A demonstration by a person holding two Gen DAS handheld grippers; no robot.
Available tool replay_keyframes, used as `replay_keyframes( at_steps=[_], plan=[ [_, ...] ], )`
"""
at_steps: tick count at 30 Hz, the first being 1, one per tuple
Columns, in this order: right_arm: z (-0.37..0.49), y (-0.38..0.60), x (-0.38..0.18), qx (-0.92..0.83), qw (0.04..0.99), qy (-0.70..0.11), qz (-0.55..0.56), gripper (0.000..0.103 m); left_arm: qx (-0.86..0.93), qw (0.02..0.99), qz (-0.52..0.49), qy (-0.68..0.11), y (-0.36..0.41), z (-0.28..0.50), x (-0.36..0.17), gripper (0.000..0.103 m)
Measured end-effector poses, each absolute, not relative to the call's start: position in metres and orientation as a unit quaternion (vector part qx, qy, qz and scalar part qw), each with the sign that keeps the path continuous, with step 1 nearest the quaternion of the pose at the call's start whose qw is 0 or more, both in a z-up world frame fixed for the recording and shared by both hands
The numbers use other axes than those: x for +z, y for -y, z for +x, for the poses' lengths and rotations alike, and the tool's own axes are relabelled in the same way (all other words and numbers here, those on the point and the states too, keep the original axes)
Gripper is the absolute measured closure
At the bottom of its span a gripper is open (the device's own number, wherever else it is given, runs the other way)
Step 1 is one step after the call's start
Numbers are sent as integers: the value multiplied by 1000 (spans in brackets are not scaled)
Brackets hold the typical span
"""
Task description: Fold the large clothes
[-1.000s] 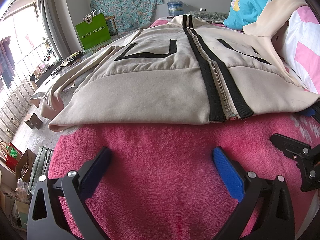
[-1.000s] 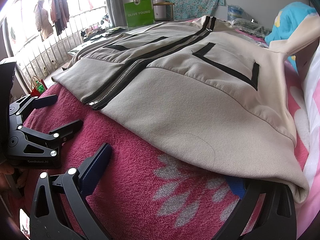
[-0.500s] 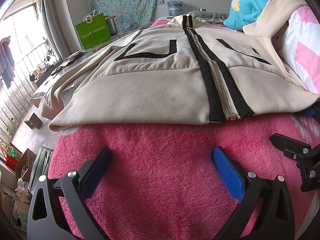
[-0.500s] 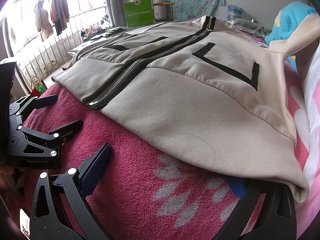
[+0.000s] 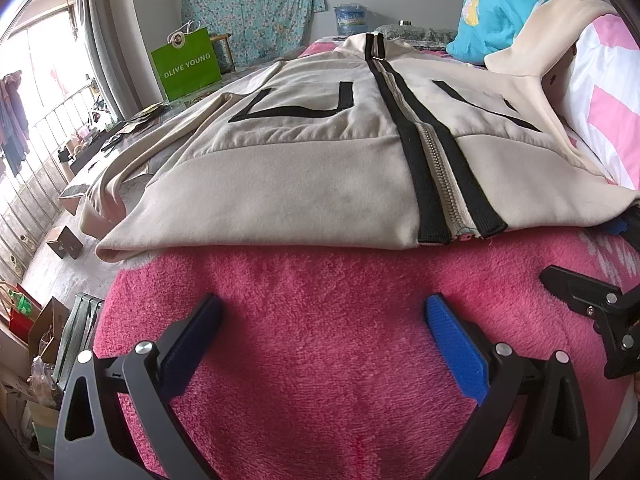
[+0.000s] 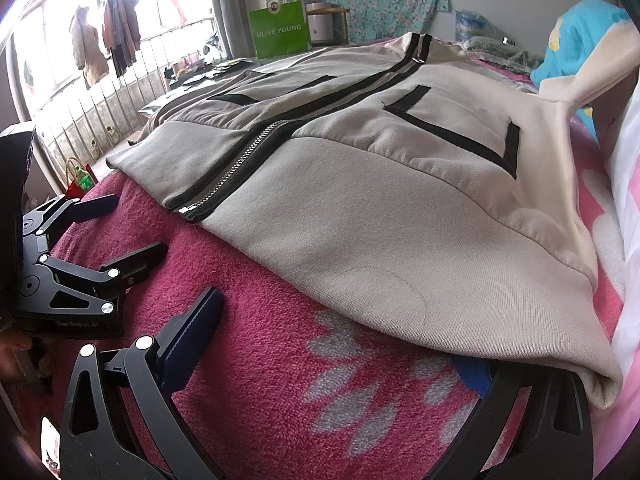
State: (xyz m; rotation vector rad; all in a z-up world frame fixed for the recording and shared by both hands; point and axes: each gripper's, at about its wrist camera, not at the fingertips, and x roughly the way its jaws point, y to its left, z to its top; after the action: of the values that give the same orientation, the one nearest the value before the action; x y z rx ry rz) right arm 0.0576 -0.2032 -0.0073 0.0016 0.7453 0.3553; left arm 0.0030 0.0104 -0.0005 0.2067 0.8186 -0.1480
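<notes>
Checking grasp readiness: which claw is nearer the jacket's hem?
Right. The right claw has one finger tucked under the jacket hem corner; the left claw sits open on the pink blanket, short of the hem.

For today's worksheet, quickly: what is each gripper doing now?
Left gripper: open, empty, over the pink blanket.
Right gripper: open, one finger under the jacket hem.

The left gripper (image 5: 320, 322) has matte black, open-framed triangular arms fastened with round silver screws, and blue ribbed pads line the inner faces of its fingers (image 5: 456, 344). The right gripper (image 6: 340, 344) is built alike, with navy-blue pads. Seen from the right wrist, the left gripper's black body carries small pale lettering, too blurred to read.
</notes>
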Motion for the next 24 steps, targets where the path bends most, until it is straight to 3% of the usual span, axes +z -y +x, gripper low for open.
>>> replay_keyframes(
  at_steps=[24],
  plan=[
    [65, 202, -10, 173, 910, -376, 3, 5, -64, 908, 109, -399, -7, 8, 0, 3]
  ],
)
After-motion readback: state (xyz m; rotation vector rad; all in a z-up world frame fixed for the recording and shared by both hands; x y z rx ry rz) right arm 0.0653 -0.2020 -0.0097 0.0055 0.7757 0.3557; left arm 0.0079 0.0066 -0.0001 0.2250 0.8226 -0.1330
